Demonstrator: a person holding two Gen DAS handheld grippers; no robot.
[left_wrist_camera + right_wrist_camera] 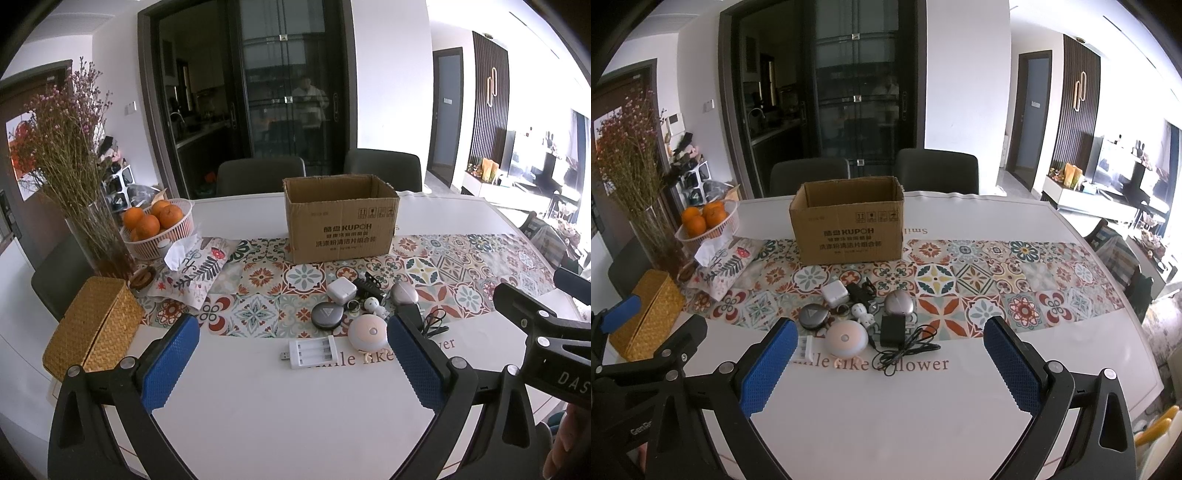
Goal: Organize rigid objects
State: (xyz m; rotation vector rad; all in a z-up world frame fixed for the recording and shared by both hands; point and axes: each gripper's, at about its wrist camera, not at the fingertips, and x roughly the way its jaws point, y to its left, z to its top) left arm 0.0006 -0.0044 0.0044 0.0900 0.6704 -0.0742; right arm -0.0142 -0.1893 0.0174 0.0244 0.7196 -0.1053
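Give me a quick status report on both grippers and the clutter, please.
Left hand-held gripper open, empty. Right hand-held gripper open, empty. Small items still piled before the open cardboard box. Path to pile clear.

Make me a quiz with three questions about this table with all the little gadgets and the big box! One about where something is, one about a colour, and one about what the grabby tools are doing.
1. Where is the pile of small gadgets?
A. Inside the cardboard box
B. On the table in front of the cardboard box
C. In the basket with the oranges

2. What colour are the pads on the tool fingers?
A. Blue
B. Red
C. Green

3. What are the two tools doing?
A. Both shut on a gadget
B. One holds the box
C. Both open and holding nothing

Answers:
1. B: the white battery charger, the round white light and the black adapter lie on the table before the cardboard box.
2. A: the pads are blue.
3. C: the left tool and the right tool have their fingers spread wide with only table between them.
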